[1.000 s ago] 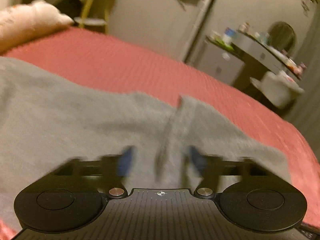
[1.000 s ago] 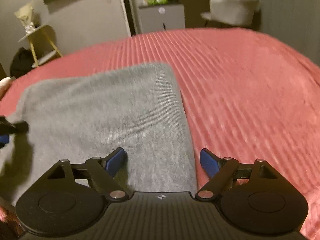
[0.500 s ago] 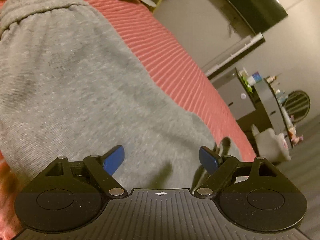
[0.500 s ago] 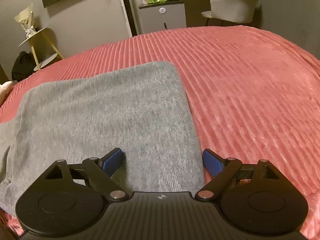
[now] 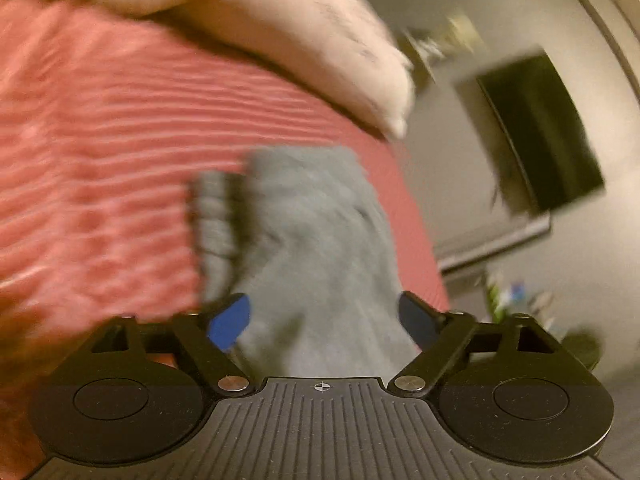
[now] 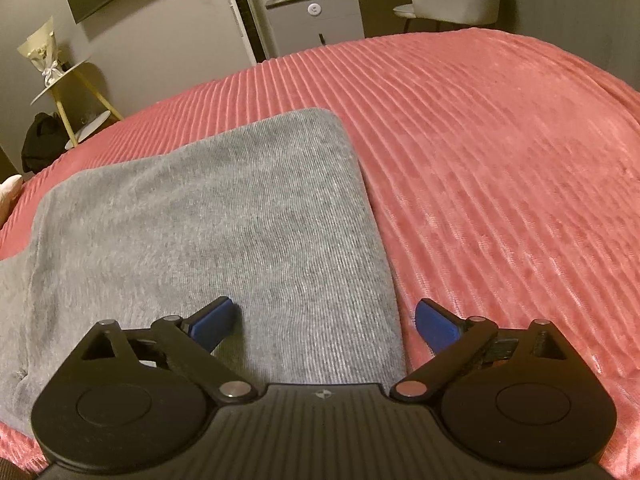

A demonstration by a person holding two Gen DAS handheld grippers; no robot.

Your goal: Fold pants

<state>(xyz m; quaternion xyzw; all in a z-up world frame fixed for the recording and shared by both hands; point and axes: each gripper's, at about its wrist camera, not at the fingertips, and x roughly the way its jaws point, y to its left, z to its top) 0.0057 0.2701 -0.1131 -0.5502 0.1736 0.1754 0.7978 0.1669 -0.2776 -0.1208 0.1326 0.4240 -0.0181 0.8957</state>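
The left gripper (image 5: 323,322) has swung along the bed (image 6: 500,152) to the waistband end of the grey pants (image 6: 224,216), jaws apart, just narrowed, cloth lying between them ungripped. The right gripper (image 6: 324,324) has just widened its jaws, straddling the folded right edge. Likely 1 fold is laid; another awaits.

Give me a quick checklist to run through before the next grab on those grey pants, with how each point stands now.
1. Pants lie flat on the red bedspread: ok.
2. Right gripper open, holding nothing: ok.
3. Left gripper open, jaws just closing a little, cloth between but not pinched: ok.
4. Left view sharp enough to aim: not ok, blurred.
5. Pillow clear of the pants: ok.
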